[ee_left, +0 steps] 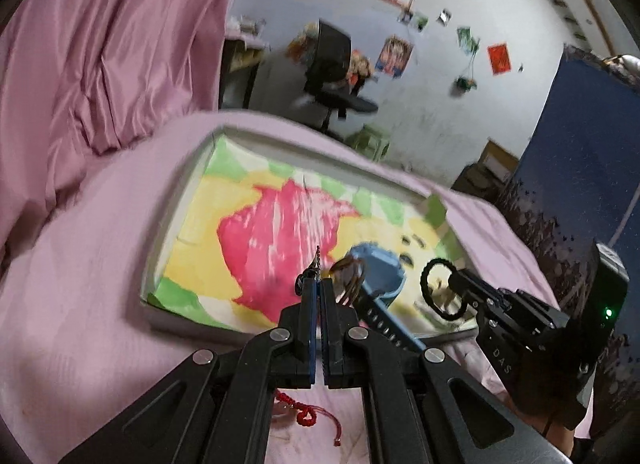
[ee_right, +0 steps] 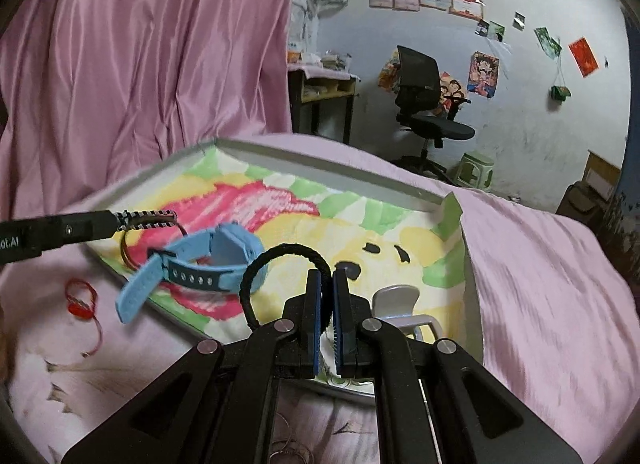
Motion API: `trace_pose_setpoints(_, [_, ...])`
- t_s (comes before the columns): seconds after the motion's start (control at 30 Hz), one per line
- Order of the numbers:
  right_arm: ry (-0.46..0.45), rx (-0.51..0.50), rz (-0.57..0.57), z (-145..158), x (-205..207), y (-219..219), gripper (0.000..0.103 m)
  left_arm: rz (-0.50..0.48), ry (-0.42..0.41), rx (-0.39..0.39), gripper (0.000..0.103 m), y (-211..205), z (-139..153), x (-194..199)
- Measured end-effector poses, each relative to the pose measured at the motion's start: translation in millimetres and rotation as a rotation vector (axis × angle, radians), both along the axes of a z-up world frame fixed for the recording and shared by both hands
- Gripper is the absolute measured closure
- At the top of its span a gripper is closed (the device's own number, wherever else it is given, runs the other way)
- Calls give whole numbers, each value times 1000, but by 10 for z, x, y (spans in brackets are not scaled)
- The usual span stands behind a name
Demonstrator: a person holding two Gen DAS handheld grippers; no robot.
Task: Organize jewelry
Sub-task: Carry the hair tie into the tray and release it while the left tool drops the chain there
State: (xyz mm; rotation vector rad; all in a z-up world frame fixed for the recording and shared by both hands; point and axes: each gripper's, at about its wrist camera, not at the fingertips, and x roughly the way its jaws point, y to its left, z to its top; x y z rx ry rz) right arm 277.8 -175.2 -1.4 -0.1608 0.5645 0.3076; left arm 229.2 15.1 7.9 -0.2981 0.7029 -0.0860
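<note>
A white tray (ee_left: 170,224) (ee_right: 340,175) lined with a green, yellow and pink cloth lies on the pink bed. My left gripper (ee_left: 319,284) (ee_right: 115,221) is shut on a striped braided cord (ee_right: 146,219) with thin brown rings (ee_left: 350,276) (ee_right: 127,250) hanging from it, over the tray's near edge. A light blue watch (ee_left: 378,272) (ee_right: 200,266) rests just beside it, its strap sticking out over the rim. My right gripper (ee_right: 327,278) (ee_left: 456,279) is shut on a black loop bracelet (ee_right: 280,254) (ee_left: 430,284) above the tray.
A red string bracelet (ee_left: 306,418) (ee_right: 82,300) lies on the bedsheet in front of the tray. A white clip (ee_right: 400,302) sits in the tray's near right part. A pink curtain (ee_right: 140,64) hangs at the left; an office chair (ee_right: 420,104) and green stool (ee_right: 476,170) stand beyond.
</note>
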Motion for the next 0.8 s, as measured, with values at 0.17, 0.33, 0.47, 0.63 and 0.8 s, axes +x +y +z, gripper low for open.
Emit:
trace_pose_setpoints(0.17, [36, -48, 10, -61, 2, 68, 98, -26, 63, 31, 101, -81, -91, 75])
trace_pose_setpoints(0.33, [58, -38, 6, -60, -7, -1, 97, -42, 68, 57, 100, -131, -87, 81])
trace_pose_setpoints(0.47, [72, -29, 13, -74, -1, -17, 93, -51, 65, 53, 100, -121, -73, 63])
trace_pose_setpoints(0.63, [56, -5, 8, -39, -43, -65, 75, -51, 60, 58, 98, -121, -56, 30])
trace_pose_setpoints(0.8, [40, 29, -9, 24, -115, -158, 72, -45, 16, 58, 60, -115, 1, -92])
